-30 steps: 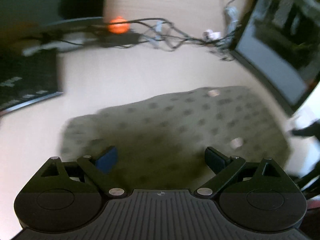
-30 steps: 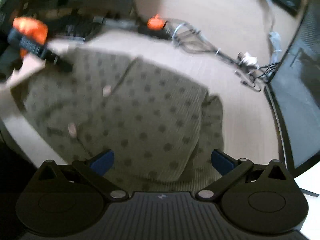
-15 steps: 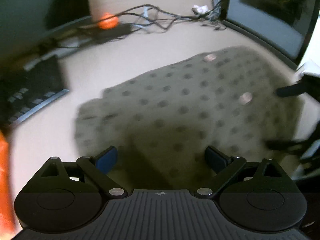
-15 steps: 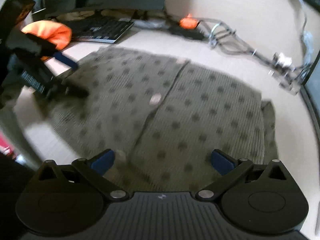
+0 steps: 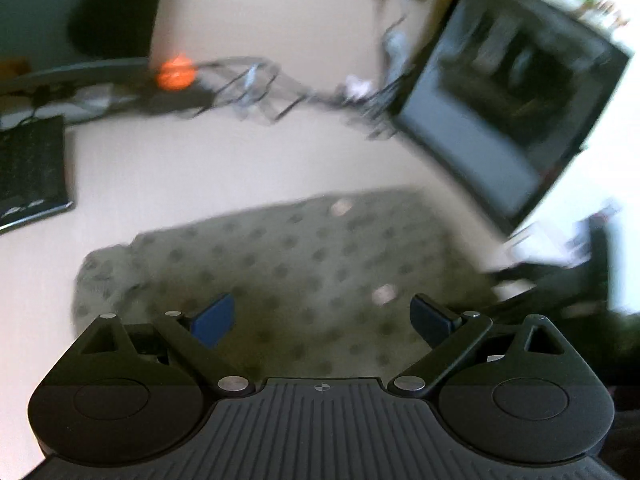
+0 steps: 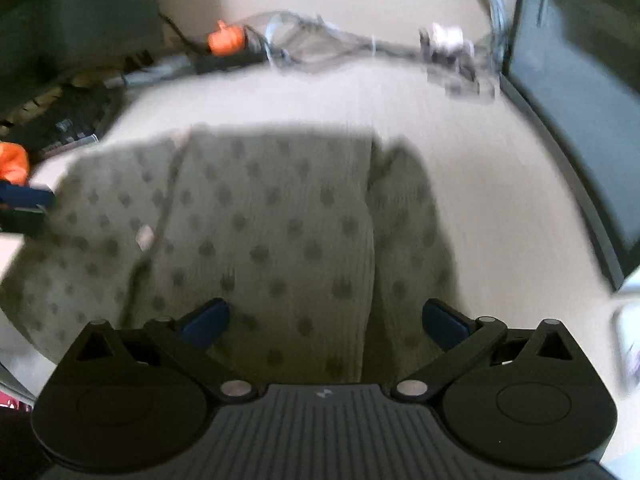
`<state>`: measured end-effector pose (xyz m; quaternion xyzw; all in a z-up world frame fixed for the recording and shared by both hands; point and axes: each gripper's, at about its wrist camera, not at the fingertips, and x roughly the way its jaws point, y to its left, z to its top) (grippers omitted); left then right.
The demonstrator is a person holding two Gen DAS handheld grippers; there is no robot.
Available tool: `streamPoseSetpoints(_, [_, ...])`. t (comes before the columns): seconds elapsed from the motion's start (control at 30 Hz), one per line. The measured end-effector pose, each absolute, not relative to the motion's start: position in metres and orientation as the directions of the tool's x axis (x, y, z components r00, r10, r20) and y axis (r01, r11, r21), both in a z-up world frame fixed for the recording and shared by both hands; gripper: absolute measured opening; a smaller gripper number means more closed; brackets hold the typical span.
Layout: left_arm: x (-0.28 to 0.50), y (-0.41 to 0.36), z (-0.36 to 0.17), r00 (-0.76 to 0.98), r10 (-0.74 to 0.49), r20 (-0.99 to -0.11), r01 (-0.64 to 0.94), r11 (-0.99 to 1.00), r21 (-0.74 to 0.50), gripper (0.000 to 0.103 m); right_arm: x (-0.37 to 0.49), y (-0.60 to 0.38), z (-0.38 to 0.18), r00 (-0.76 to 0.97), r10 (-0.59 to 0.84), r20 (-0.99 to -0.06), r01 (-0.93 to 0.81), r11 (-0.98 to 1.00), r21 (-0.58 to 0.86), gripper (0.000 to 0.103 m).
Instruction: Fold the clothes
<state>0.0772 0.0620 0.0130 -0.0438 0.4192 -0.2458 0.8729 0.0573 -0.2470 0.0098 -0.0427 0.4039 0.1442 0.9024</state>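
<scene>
An olive-green garment (image 5: 304, 264) with dark dots and pale buttons lies flat on the beige table (image 5: 224, 168); the picture is blurred. Above its near part my left gripper (image 5: 322, 316) hovers open, nothing between its blue pads. In the right wrist view the same garment (image 6: 264, 232) fills the middle, a folded panel edge running down its right side. My right gripper (image 6: 324, 322) is open over its near edge, holding nothing. The other gripper's blue tip (image 6: 28, 196) shows at the garment's left edge.
A tangle of cables (image 5: 256, 88) with an orange plug (image 5: 176, 74) runs along the back of the table. A black keyboard (image 5: 28, 168) lies at the left. A dark monitor (image 5: 504, 120) leans at the right, also at the right in the right wrist view (image 6: 580, 92).
Both grippers have swung over the garment and stayed open. The left view has turned back toward the monitor; the right view has moved toward the garment's right fold.
</scene>
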Motion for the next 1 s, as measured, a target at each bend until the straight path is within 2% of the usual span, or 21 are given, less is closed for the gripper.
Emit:
streamPoseSetpoints(0.13, [0.085,0.067,0.021,0.531,-0.506,-0.68,0.422,0.853,-0.306,0.098,0.076,-0.254,0.05,0.696,0.372,-0.614,-0.337,0.925,0.178,0.103])
streamPoseSetpoints(0.23, [0.103,0.062,0.017,0.545,-0.49,-0.68,0.407,0.864,-0.296,0.099,0.104,-0.238,0.047,0.684,0.487,-0.544,-0.419,0.872,0.254,0.103])
streamPoseSetpoints(0.3, [0.119,0.055,0.003,0.536,-0.428,-0.728,0.348,0.897,-0.271,0.099,0.127,-0.218,0.02,0.671,0.475,-0.569,-0.429,0.875,0.224,0.103])
streamPoseSetpoints(0.4, [0.134,0.045,-0.012,0.511,-0.377,-0.772,0.303,0.92,-0.249,0.099,0.151,-0.199,-0.03,0.621,0.392,-0.678,-0.394,0.905,0.161,0.103])
streamPoseSetpoints(0.47, [0.14,0.04,-0.018,0.492,-0.366,-0.79,0.295,0.924,-0.244,0.099,0.142,-0.198,-0.04,0.661,0.392,-0.64,-0.406,0.904,0.134,0.103])
streamPoseSetpoints(0.53, [0.141,0.036,-0.019,0.487,-0.354,-0.799,0.295,0.927,-0.231,0.1,0.14,-0.198,-0.042,0.659,0.398,-0.638,-0.423,0.898,0.123,0.103])
streamPoseSetpoints(0.77, [0.127,0.037,-0.015,0.48,-0.391,-0.785,0.323,0.911,-0.256,0.103,0.16,-0.197,-0.029,0.533,0.435,-0.725,-0.502,0.853,0.142,0.103])
streamPoseSetpoints(0.97, [0.106,0.042,-0.007,0.47,-0.451,-0.759,0.358,0.883,-0.304,0.103,0.108,-0.208,-0.003,0.596,0.398,-0.697,-0.5,0.863,0.064,0.103])
streamPoseSetpoints(1.0, [0.102,0.043,-0.006,0.468,-0.461,-0.754,0.364,0.878,-0.311,0.103,0.104,-0.21,-0.008,0.584,0.38,-0.717,-0.491,0.869,0.061,0.103])
